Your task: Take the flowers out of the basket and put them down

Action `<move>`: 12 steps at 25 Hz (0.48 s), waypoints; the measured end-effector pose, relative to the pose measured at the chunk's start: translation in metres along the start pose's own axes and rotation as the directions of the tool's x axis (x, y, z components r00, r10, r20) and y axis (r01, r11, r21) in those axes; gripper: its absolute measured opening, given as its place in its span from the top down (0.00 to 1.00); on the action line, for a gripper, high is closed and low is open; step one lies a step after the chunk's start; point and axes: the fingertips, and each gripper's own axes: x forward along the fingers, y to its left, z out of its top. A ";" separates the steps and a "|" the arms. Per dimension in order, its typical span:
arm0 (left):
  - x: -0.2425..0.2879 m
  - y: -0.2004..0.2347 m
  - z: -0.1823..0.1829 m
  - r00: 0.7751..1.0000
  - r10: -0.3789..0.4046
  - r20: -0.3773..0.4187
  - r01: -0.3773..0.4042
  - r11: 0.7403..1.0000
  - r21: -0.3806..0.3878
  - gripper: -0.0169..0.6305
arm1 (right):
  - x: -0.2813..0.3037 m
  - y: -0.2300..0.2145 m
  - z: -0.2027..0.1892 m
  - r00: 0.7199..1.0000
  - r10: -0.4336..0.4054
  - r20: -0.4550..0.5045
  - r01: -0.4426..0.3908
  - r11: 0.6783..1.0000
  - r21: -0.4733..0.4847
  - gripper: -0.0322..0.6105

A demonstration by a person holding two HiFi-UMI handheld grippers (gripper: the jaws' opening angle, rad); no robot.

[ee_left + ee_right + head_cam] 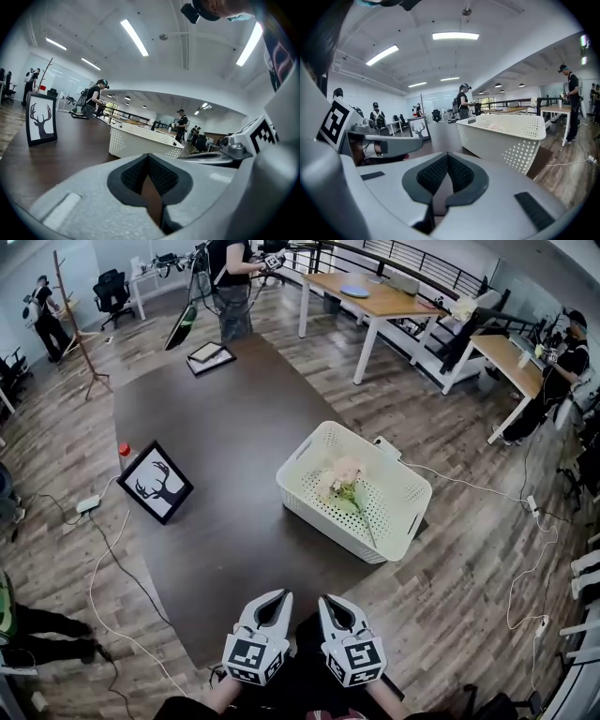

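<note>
A white perforated basket (405,486) stands at the right edge of the dark brown table (225,427). Inside it lie pale pink flowers (341,476) with green stems. The basket also shows in the left gripper view (140,139) and the right gripper view (506,138). Both grippers sit side by side at the table's near end, well short of the basket. My left gripper (279,596) (149,157) is shut with nothing in it. My right gripper (328,600) (448,157) is shut and empty too.
A framed deer picture (155,482) leans on the table's left side beside a small red-capped bottle (124,454). Another frame (210,355) lies at the far end. Cables (112,559) trail on the wood floor. Desks (375,296) and people (230,277) stand beyond.
</note>
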 end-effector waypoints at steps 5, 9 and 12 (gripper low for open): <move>0.029 0.004 0.007 0.999 0.042 0.009 -0.042 0.999 -0.010 0.96 | 0.016 -0.020 0.021 0.998 0.064 0.019 -0.064 0.998 -0.020 0.94; 0.050 0.004 0.017 0.998 0.063 0.029 -0.062 0.998 -0.020 0.96 | 0.026 -0.035 0.039 0.994 0.101 0.039 -0.100 0.995 -0.029 0.94; 0.063 0.006 0.025 0.996 0.081 0.045 -0.081 0.997 -0.021 0.96 | 0.035 -0.047 0.051 0.992 0.118 0.044 -0.116 0.993 -0.036 0.94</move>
